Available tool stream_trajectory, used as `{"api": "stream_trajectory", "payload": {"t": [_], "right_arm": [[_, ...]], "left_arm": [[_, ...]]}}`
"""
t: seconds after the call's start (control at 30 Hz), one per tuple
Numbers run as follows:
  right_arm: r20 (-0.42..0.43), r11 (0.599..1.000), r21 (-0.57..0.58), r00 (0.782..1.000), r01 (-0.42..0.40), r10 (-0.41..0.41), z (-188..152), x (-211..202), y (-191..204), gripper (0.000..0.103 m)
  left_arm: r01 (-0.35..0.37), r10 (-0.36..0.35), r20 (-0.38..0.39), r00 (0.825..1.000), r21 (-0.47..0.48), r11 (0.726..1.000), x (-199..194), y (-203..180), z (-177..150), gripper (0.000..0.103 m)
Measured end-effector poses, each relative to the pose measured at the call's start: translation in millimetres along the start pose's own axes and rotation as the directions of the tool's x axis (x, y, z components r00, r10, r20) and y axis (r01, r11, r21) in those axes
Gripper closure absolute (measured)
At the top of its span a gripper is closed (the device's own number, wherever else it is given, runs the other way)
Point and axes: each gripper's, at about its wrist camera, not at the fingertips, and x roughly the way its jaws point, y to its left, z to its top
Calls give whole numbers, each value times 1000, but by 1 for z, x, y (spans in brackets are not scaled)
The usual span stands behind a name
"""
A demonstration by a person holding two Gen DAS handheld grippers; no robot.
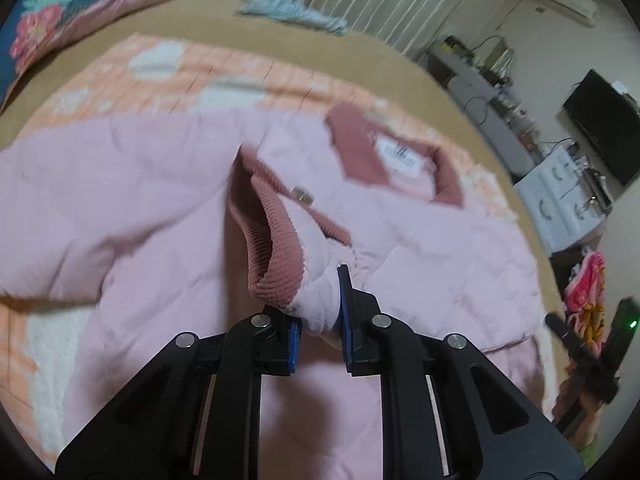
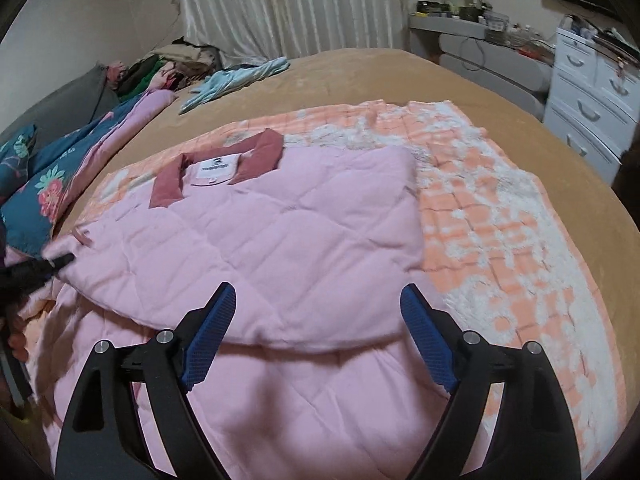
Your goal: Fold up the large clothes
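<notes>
A pale pink quilted jacket (image 2: 280, 236) with a dark pink corduroy collar (image 2: 260, 152) lies on an orange-and-white blanket (image 2: 500, 232) on the bed. In the left wrist view the jacket (image 1: 120, 220) fills the middle. My left gripper (image 1: 320, 320) is shut on the jacket's sleeve cuff (image 1: 296, 276), which has a dark pink corduroy lining, and holds it above the jacket's body. The left gripper also shows at the left edge of the right wrist view (image 2: 56, 262). My right gripper (image 2: 318, 312) is open and empty, just above the jacket's folded right side.
The bed has a tan cover (image 2: 400, 76). A blue floral quilt (image 2: 44, 192) and a light blue garment (image 2: 236, 80) lie at the far left. White drawers (image 2: 592, 100) and a cluttered desk (image 2: 480, 40) stand to the right.
</notes>
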Motion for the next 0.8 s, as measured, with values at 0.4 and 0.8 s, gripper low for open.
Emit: {"api": "stream_trajectory", "payload": {"t": [0.4,0.8], "right_arm": [[-146,999,-38,989,34,-39,-3,61,-1,18],[-118,999,-1,992,48,-48,-11,49,7,10]], "left_arm": [[-12,12,-34,999,10,1000,10,8,-17,89],[-33,35,-57,998,37,999,-1,2,-17,45]]}}
